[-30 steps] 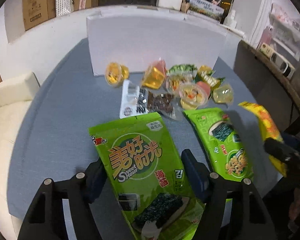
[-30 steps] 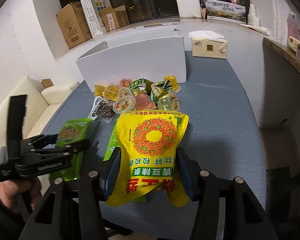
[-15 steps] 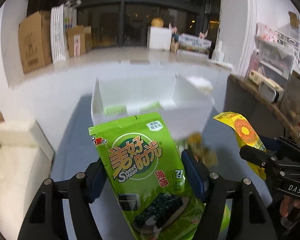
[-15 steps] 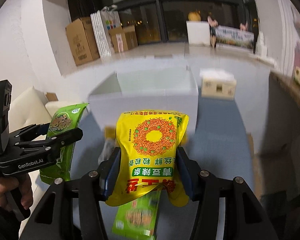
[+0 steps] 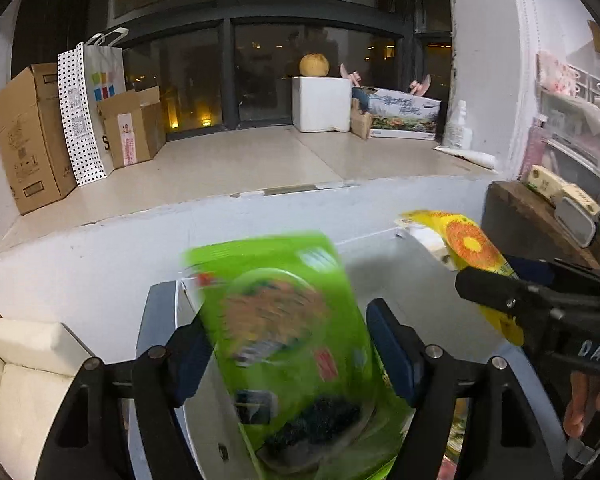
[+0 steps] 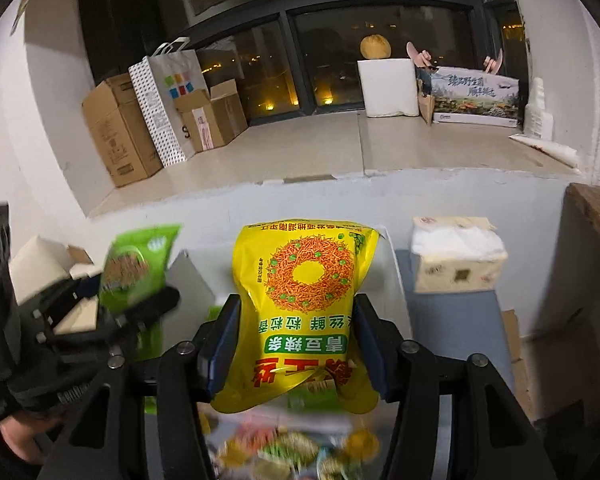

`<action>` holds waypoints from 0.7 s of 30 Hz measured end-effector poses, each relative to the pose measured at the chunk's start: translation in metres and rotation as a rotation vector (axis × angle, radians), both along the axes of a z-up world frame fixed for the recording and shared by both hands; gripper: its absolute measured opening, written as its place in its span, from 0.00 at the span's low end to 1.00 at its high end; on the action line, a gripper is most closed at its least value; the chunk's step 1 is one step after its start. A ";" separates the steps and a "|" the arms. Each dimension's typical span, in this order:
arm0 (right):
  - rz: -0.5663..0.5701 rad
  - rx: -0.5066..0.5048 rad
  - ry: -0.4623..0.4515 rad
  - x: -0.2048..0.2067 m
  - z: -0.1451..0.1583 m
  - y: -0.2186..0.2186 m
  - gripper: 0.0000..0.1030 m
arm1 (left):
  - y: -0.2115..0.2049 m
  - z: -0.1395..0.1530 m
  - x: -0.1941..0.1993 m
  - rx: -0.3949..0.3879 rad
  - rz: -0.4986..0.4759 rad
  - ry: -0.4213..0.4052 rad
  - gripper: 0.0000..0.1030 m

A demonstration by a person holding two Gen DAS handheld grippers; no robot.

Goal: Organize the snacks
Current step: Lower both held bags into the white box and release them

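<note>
My left gripper [image 5: 288,356] has its pads spread beside a green seaweed bag [image 5: 288,340], which is motion-blurred and tilted over the white box [image 5: 168,320]; whether it is still held I cannot tell. My right gripper [image 6: 296,344] is shut on a yellow snack bag [image 6: 304,296] and holds it upright above the white box [image 6: 192,276]. The yellow bag [image 5: 472,248] and the right gripper show at the right of the left wrist view. The green bag [image 6: 136,264] shows at the left of the right wrist view. Small jelly cups [image 6: 292,448] lie blurred below.
A tissue pack [image 6: 456,252] stands on the blue table right of the box. A white sofa [image 5: 24,364] is at the left. A raised ledge behind carries cardboard boxes [image 5: 32,132], a dotted paper bag [image 5: 88,108] and a white foam box [image 5: 322,104].
Both grippers have risen and moved forward over the white box. The green bag has tilted and blurred between the left pads, which look wider apart. The yellow bag is still gripped.
</note>
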State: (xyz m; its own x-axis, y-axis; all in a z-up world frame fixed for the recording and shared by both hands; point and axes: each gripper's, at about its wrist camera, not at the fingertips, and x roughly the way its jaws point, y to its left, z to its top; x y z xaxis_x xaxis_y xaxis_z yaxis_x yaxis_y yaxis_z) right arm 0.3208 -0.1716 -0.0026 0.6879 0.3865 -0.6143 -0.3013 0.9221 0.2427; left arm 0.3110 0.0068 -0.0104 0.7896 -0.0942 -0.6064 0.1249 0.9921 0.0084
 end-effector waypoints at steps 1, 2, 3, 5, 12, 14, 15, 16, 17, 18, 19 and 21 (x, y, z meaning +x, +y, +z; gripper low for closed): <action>-0.010 -0.002 0.012 0.006 -0.002 0.001 0.82 | 0.001 -0.005 0.006 0.009 0.016 0.016 0.99; -0.024 -0.014 0.026 0.012 -0.005 0.002 0.87 | 0.002 -0.009 0.009 0.007 0.028 0.024 1.00; -0.036 -0.014 0.019 0.013 -0.006 0.001 0.88 | 0.006 -0.012 0.012 -0.006 0.036 0.031 1.00; -0.058 -0.008 -0.003 0.011 -0.007 -0.003 0.89 | 0.016 -0.018 0.013 -0.044 0.048 0.046 1.00; -0.050 0.055 0.005 -0.007 -0.006 -0.016 0.95 | 0.032 -0.024 -0.002 -0.083 0.077 0.057 1.00; -0.051 0.057 -0.007 -0.017 -0.003 -0.019 0.95 | 0.031 -0.020 -0.013 -0.081 0.079 0.048 1.00; -0.045 0.059 -0.012 -0.025 -0.001 -0.021 0.96 | 0.031 -0.018 -0.019 -0.088 0.072 0.048 1.00; -0.036 0.063 -0.015 -0.032 -0.001 -0.022 1.00 | 0.030 -0.015 -0.027 -0.096 0.065 0.045 1.00; -0.026 0.067 -0.023 -0.041 0.001 -0.024 1.00 | 0.028 -0.012 -0.038 -0.097 0.062 0.035 1.00; -0.023 0.068 -0.035 -0.050 0.003 -0.026 1.00 | 0.027 -0.008 -0.049 -0.095 0.058 0.022 1.00; -0.025 0.058 -0.043 -0.062 0.004 -0.029 1.00 | 0.025 -0.006 -0.059 -0.092 0.057 0.015 1.00; -0.025 0.041 -0.054 -0.082 0.005 -0.034 1.00 | 0.020 -0.004 -0.080 -0.078 0.066 0.007 1.00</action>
State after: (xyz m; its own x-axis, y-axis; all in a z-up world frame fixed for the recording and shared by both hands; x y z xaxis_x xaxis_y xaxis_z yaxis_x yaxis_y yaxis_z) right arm 0.2383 -0.2061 0.0027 0.7298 0.3927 -0.5596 -0.2916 0.9192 0.2646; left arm 0.2305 0.0269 -0.0141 0.7915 -0.0890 -0.6046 0.0590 0.9958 -0.0694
